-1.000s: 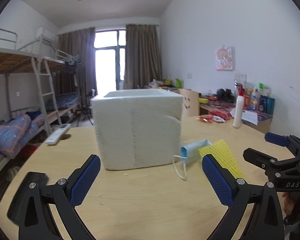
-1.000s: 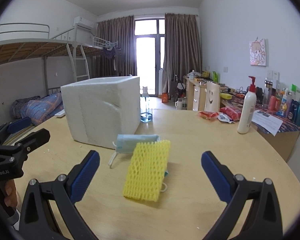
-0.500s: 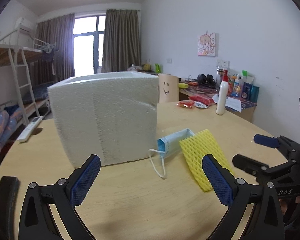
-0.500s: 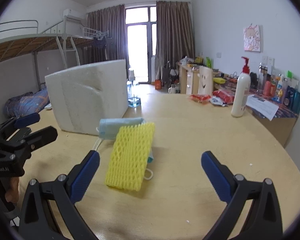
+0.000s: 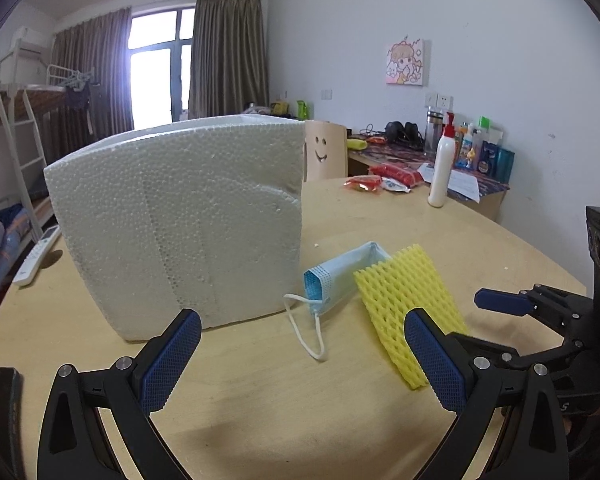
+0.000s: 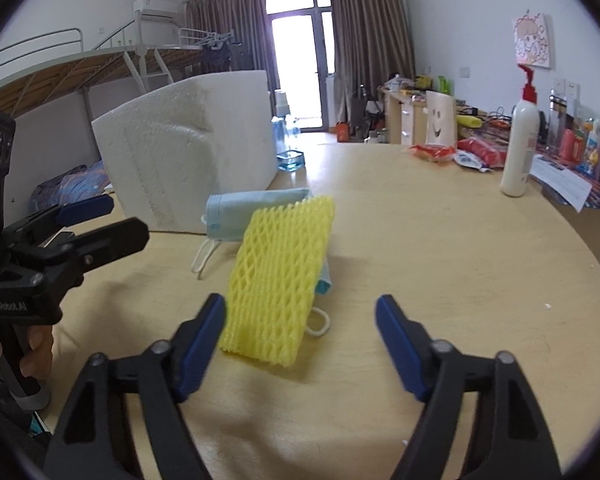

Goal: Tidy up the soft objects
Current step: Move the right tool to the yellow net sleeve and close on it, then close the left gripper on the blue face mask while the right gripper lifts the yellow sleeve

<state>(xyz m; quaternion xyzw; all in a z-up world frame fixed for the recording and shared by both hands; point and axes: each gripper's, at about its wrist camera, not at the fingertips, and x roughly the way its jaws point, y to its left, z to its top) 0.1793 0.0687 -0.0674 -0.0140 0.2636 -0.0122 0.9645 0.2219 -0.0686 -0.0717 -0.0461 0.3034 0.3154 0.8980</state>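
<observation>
A yellow foam net sleeve (image 6: 278,278) lies on the wooden table, overlapping a light blue face mask (image 6: 256,214) with white ear loops. Both lie beside a white styrofoam box (image 6: 188,160). In the left wrist view the sleeve (image 5: 408,304) and mask (image 5: 340,276) sit right of the box (image 5: 180,224). My right gripper (image 6: 300,344) is open and empty, low over the table, its left finger next to the sleeve's near end. My left gripper (image 5: 300,364) is open and empty, in front of the box and mask. Each gripper shows in the other's view.
A white lotion pump bottle (image 6: 520,152) stands at the table's far right, near red snack packets (image 6: 456,154). A remote control (image 5: 38,256) lies left of the box. A glass bottle (image 6: 286,144) stands behind the box. A cluttered desk lines the right wall.
Both grippers have moved closer to the sleeve and mask. The right gripper has come down near the sleeve's near end. The objects have not moved.
</observation>
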